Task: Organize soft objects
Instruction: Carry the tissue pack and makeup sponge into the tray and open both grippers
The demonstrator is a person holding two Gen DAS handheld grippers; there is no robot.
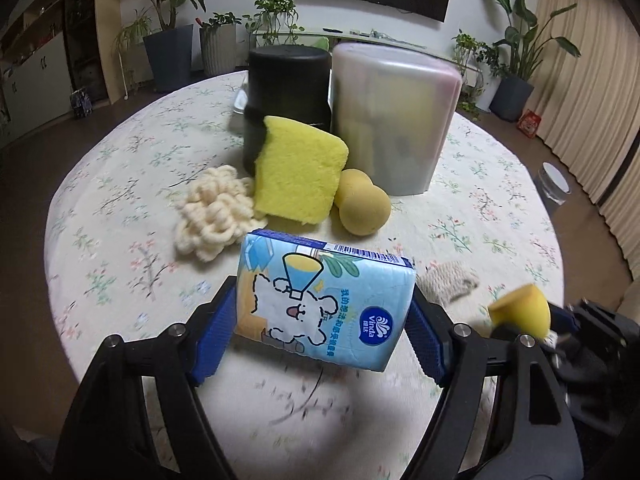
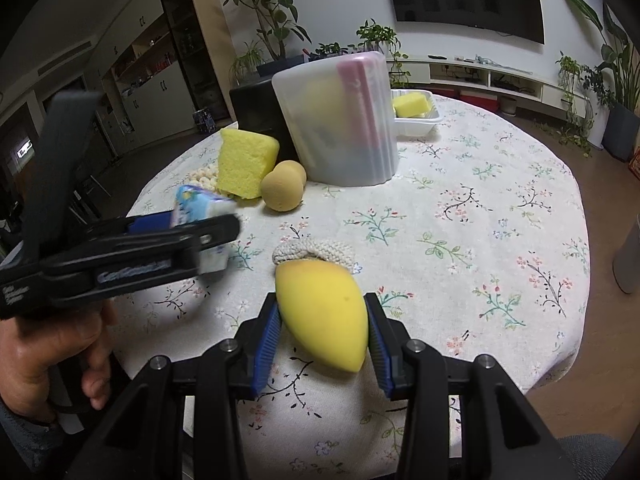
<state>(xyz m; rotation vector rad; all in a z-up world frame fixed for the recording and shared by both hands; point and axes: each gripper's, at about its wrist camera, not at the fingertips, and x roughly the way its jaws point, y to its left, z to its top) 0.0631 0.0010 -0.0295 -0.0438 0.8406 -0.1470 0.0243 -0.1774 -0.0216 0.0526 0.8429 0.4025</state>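
Note:
My left gripper (image 1: pixel 322 320) is shut on a blue tissue pack (image 1: pixel 320 280) with a cartoon bear, held tilted above the table; its blue pads press both short ends. The right wrist view shows that pack (image 2: pixel 196 202) and the left gripper (image 2: pixel 208 232) blurred at the left. My right gripper (image 2: pixel 321 320) is shut on a yellow egg-shaped sponge (image 2: pixel 316 292), also seen as the yellow sponge (image 1: pixel 520 310) at the right edge. On the table lie a yellow block sponge (image 1: pixel 298 172), a tan gourd-shaped sponge (image 1: pixel 362 204), a cream loopy scrubber (image 1: pixel 216 216) and a knitted beige cloth (image 2: pixel 316 252).
A translucent bin (image 1: pixel 392 120) with soft items inside stands at the back beside a black canister (image 1: pixel 288 92). Behind it a white tray (image 2: pixel 420 124) holds another yellow sponge. The round table (image 2: pixel 480 200) has a floral cloth. A hand (image 2: pixel 48 344) grips the left tool.

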